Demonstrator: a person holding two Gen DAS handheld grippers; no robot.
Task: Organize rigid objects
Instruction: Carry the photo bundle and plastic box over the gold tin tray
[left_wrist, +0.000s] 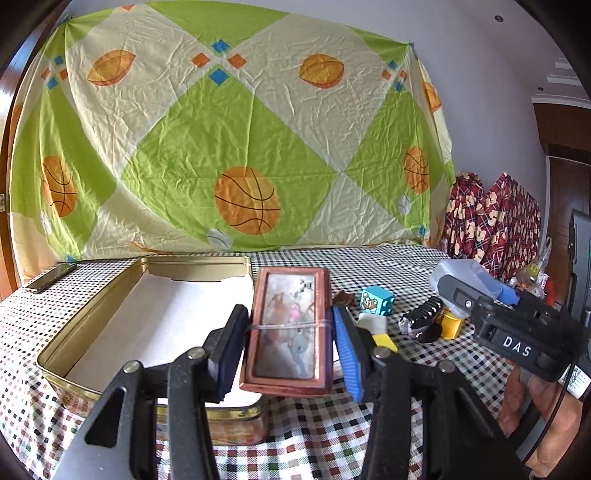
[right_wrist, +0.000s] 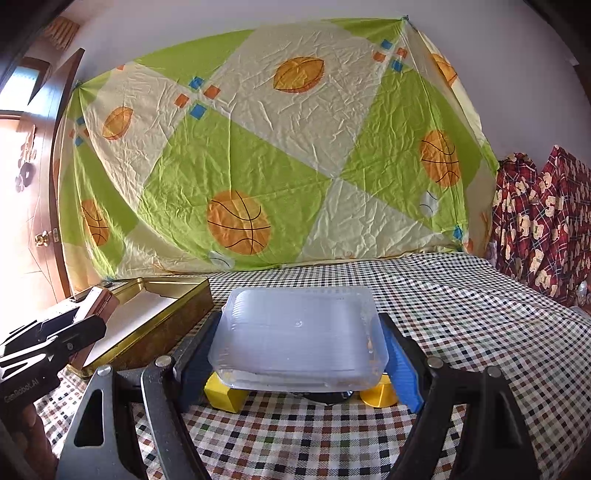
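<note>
Left wrist view: copper-framed rectangular case (left_wrist: 291, 326) is hanging clamped in the left gripper (left_wrist: 291, 341), overlapping the right rim of the open gold tin (left_wrist: 110, 291) near the tabletop's left edge. Right gripper (right_wrist: 299, 350) is gripping a clear plastic container (right_wrist: 299, 332), lifted above a yellow block (right_wrist: 223, 395) and yellow cylinder (right_wrist: 378, 393).

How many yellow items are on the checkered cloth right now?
2: a yellow block under the left front corner of the clear plastic container held by the right gripper, and a yellow cylinder under its right corner. More may be hidden.
</note>
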